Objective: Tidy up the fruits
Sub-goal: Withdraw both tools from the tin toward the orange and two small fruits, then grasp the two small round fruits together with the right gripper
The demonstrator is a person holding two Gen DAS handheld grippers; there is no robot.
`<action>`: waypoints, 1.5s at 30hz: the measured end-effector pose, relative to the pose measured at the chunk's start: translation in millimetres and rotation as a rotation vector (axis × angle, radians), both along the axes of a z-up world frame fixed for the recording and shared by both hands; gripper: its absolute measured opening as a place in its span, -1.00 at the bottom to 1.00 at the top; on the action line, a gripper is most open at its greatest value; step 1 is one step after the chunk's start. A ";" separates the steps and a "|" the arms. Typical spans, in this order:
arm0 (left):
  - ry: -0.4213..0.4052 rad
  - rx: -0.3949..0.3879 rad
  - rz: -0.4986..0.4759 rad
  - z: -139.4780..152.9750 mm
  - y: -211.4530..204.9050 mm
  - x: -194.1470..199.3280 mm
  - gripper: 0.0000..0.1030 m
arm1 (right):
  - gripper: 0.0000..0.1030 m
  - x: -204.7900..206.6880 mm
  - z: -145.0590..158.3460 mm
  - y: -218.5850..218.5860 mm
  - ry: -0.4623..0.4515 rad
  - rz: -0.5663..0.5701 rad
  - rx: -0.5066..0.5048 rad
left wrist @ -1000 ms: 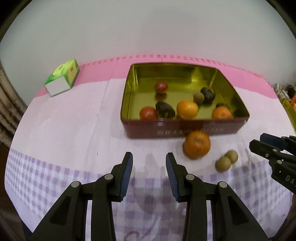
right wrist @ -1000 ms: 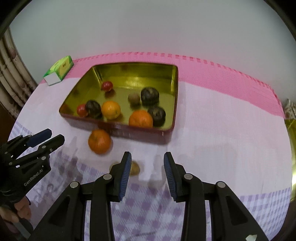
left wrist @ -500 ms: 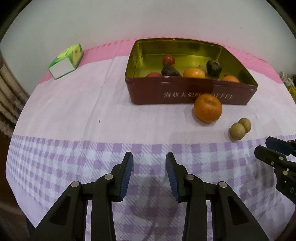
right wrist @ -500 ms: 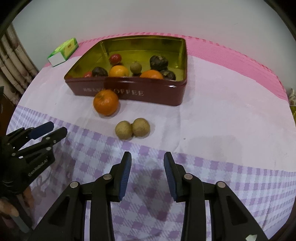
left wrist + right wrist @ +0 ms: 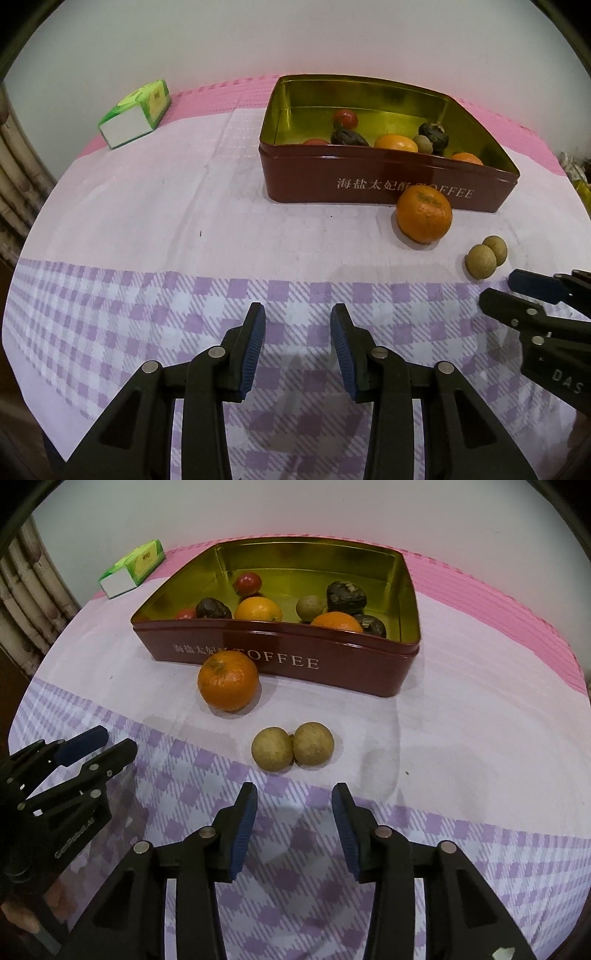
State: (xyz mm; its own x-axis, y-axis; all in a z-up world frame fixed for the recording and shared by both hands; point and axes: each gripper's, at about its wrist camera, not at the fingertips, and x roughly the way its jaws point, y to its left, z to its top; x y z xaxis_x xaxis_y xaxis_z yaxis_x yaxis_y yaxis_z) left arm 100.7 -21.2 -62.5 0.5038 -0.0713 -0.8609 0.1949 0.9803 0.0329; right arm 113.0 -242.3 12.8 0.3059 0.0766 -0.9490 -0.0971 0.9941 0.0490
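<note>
Longans (image 5: pixel 292 746), small, light and likely to roll, sit touching on the counter (image 5: pixel 461 720) before the tin (image 5: pixel 332 664); right claw (image 5: pixel 293 805) is spread, best pinching one across its middle.

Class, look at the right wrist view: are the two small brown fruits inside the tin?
No, the two small brown fruits lie on the tablecloth in front of the tin.

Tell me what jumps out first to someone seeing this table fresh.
The dark red toffee tin, lidless and gold inside, sits mid-table holding assorted fruit. Just in front of it lies a loose orange, with two small tan round fruits touching each other nearer the open right gripper.
</note>
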 end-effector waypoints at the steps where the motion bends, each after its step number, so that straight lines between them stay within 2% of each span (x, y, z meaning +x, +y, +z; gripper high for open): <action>1: 0.003 -0.008 0.004 -0.2 0.9 0.9 -0.24 | -0.20 0.7 -0.3 1.3 -0.005 0.003 -0.008; 4: 0.018 -0.046 0.032 -1.8 6.8 3.6 -0.19 | -0.14 5.3 -1.5 4.8 -0.013 0.006 -0.018; 11: 0.013 -0.033 0.034 -3.2 8.6 5.3 -0.09 | -0.06 14.9 -4.1 8.6 -0.029 0.016 -0.036; 17: 0.020 -0.040 0.041 -3.5 9.5 7.4 -0.09 | -0.03 17.3 -5.1 9.6 -0.039 0.023 -0.047; 21: 0.023 -0.041 0.046 -3.4 9.2 10.4 -0.09 | -0.12 17.8 -4.7 10.2 -0.044 0.028 -0.050; 29: 0.022 -0.026 0.020 -4.2 -3.6 18.0 -0.09 | -0.13 13.2 -3.9 6.6 -0.051 0.020 -0.051; 45: 0.022 -0.047 -0.033 -5.4 -45.9 25.7 -0.09 | -0.13 8.4 -2.0 -44.4 -0.037 -0.084 -0.071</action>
